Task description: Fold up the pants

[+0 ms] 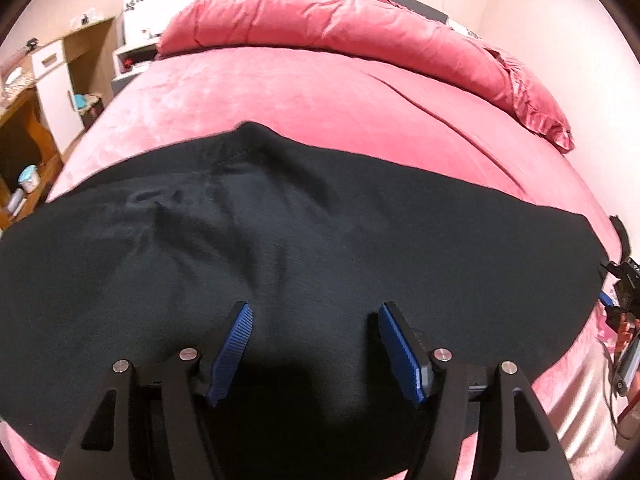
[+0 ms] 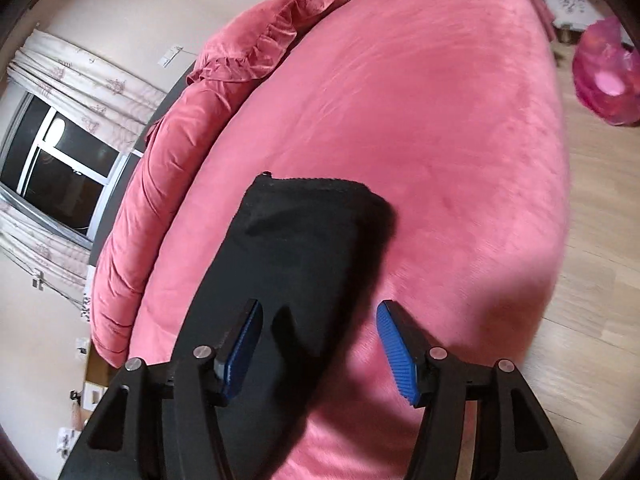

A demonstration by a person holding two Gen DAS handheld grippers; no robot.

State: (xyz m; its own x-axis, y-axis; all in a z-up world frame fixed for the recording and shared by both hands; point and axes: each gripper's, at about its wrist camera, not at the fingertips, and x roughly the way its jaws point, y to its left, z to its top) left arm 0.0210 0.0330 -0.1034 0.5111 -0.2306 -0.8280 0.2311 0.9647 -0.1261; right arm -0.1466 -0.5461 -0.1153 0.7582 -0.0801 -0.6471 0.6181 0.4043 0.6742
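A pink bed (image 1: 304, 92) fills both views, with a long pink pillow (image 1: 340, 20) across its head from 10 to 2 o'clock in the left view. The black pants (image 1: 280, 248) lie flat on the bed, spreading from 9 to 3 o'clock across the lower half of the left view, and in the right view running from 7 o'clock up to centre. The left gripper (image 1: 314, 344) hangs over the pants with jaws apart and empty, and the right gripper (image 2: 318, 340) also stands apart, gripping nothing, over the pants' edge.
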